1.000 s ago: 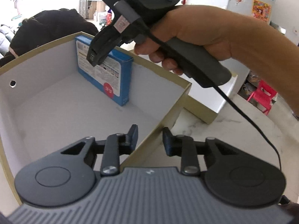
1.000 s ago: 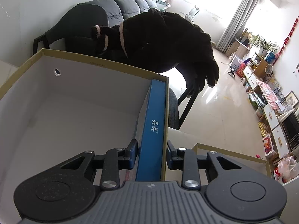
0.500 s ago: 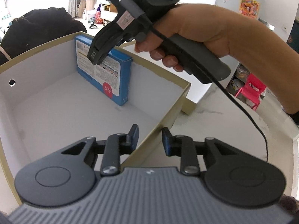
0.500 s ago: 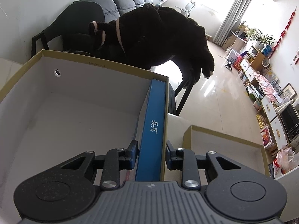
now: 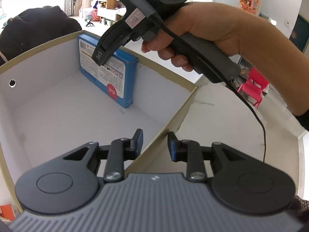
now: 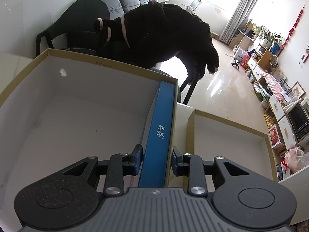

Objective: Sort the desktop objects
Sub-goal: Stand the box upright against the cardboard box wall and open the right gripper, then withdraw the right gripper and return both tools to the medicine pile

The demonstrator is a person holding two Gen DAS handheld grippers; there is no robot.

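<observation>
A large open cardboard box (image 5: 48, 61) with white inner walls fills the left wrist view. Its near right wall runs between the jaws of my left gripper (image 5: 155, 144), which is shut on it. A flat blue box (image 5: 108, 77) stands on edge inside, against the far wall. A person's hand (image 5: 208, 29) holds my right gripper (image 5: 102, 56) over that wall. In the right wrist view the right gripper (image 6: 157, 159) is shut on the blue box (image 6: 163, 127) together with the cardboard box's (image 6: 96, 83) wall, one finger inside and one outside.
A second open cardboard box (image 6: 227, 133) sits just right of the large one. A black coat (image 6: 164, 34) hangs over a chair beyond the table. The white marble table (image 5: 222, 131) shows to the right, with the gripper's cable (image 5: 264, 135) dangling over it.
Both grippers and the large box have shifted sideways together against the room. The second box has come further into the right wrist view. Neither grip has changed.
</observation>
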